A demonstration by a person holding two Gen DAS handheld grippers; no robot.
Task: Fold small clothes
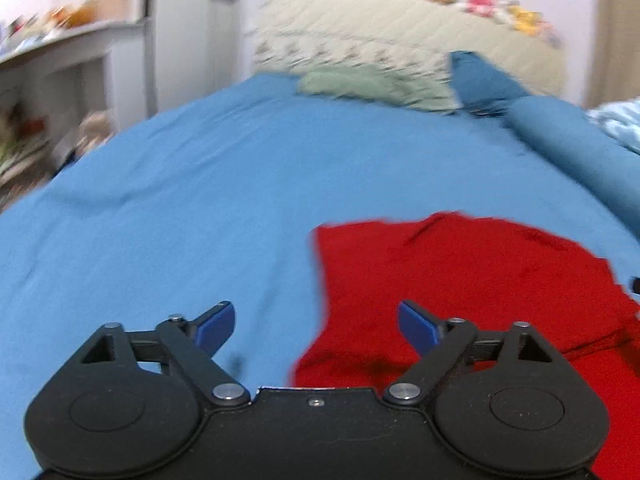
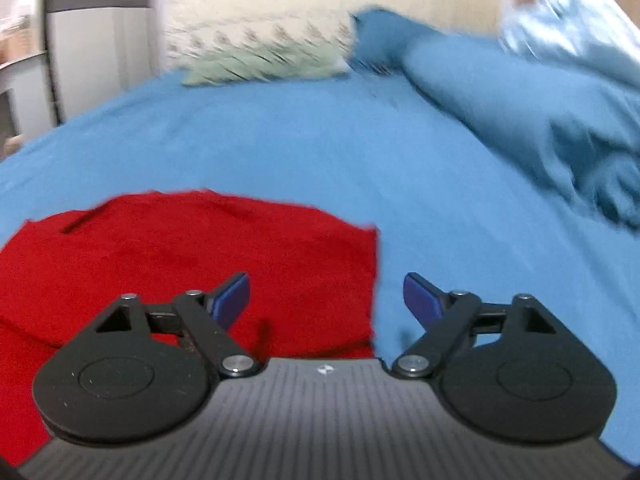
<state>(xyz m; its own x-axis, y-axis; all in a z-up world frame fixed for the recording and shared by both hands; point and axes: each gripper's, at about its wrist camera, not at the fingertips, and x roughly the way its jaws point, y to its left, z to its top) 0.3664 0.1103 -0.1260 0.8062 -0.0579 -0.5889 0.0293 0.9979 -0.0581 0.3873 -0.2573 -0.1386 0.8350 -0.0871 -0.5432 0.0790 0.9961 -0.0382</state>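
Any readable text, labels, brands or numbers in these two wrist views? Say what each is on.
No readable text in either view.
Small white emblem on the right gripper body: too small to read.
Red garment: no print or tag showing.
Shelf clutter at the far left: too blurred to read.

A blue-sheeted bed [image 1: 240, 184] stretches ahead of the gripper toward a cream quilted headboard [image 1: 400, 28] and pale wall, with pillows [image 2: 264, 64] beyond and grey shelving [image 1: 80, 64] far left.
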